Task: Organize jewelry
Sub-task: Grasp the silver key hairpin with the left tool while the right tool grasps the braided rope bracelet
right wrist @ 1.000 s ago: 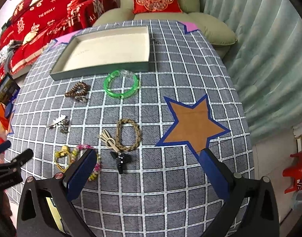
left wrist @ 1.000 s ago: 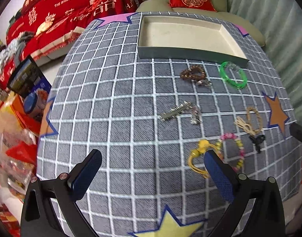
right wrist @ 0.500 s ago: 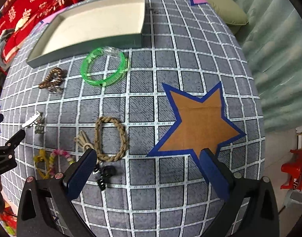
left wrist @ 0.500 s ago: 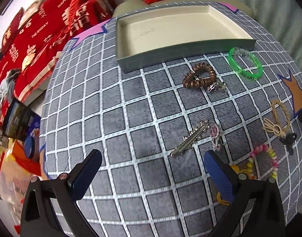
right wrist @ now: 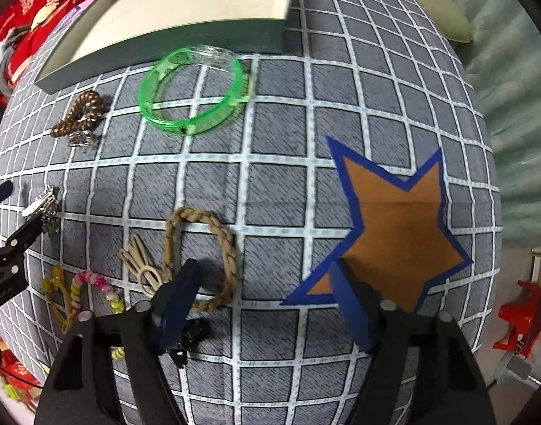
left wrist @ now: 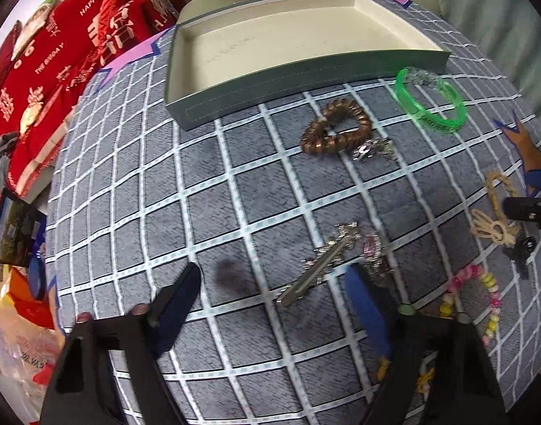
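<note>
My left gripper points down at the checked cloth, its jaws closing. The lower end of a silver hair clip lies between the fingers, untouched. My right gripper hovers low, jaws closing too. Its left finger overlaps a tan braided bracelet, whose right side lies in the gap; the pads do not press it. A cream-lined box stands open at the back. In front of it lie a green bangle and a brown coil hair tie.
A cream hairpin, a black clip, a pink and yellow bead bracelet and a yellow hair tie lie left of the right gripper. A brown star patch marks the cloth. Red bedding lies beyond the table's left edge.
Both grippers have come down closer to the cloth and their jaws have narrowed. The left one has shifted over the silver clip, the right one over the braided bracelet.
</note>
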`<state>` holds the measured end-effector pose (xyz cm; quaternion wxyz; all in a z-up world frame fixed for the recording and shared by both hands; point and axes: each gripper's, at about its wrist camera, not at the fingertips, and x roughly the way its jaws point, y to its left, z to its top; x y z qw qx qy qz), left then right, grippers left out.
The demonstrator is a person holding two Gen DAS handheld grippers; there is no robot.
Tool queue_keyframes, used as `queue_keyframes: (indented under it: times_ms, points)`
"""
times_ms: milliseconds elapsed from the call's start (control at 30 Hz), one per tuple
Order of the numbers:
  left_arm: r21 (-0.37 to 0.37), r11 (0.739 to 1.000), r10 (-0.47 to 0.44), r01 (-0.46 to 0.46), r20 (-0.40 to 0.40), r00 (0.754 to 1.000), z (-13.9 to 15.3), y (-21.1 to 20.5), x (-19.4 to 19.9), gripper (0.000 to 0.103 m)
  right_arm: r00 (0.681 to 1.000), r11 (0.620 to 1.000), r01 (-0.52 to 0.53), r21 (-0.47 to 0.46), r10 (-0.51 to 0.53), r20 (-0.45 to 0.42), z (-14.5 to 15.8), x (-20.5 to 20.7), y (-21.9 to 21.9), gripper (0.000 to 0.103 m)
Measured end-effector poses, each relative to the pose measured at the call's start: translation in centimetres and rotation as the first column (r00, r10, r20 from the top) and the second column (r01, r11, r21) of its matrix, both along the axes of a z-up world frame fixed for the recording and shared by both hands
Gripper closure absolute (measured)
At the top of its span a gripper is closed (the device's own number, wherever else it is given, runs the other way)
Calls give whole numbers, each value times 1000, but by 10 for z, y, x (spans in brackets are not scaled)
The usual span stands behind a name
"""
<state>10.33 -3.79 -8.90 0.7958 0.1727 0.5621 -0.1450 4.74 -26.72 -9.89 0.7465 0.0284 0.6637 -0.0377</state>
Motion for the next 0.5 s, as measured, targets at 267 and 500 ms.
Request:
queue_keyframes:
  times_ms: [267,500]
  points:
    - [-72,997,-35,31,-47,998,5,-14,-9,79,999,999,-52,3,52,4,6,8,22,92]
    - [-164,982,81,-99,-111,991,13,7,-6,82,999,994,30,101,-33,25,26,19,4,96]
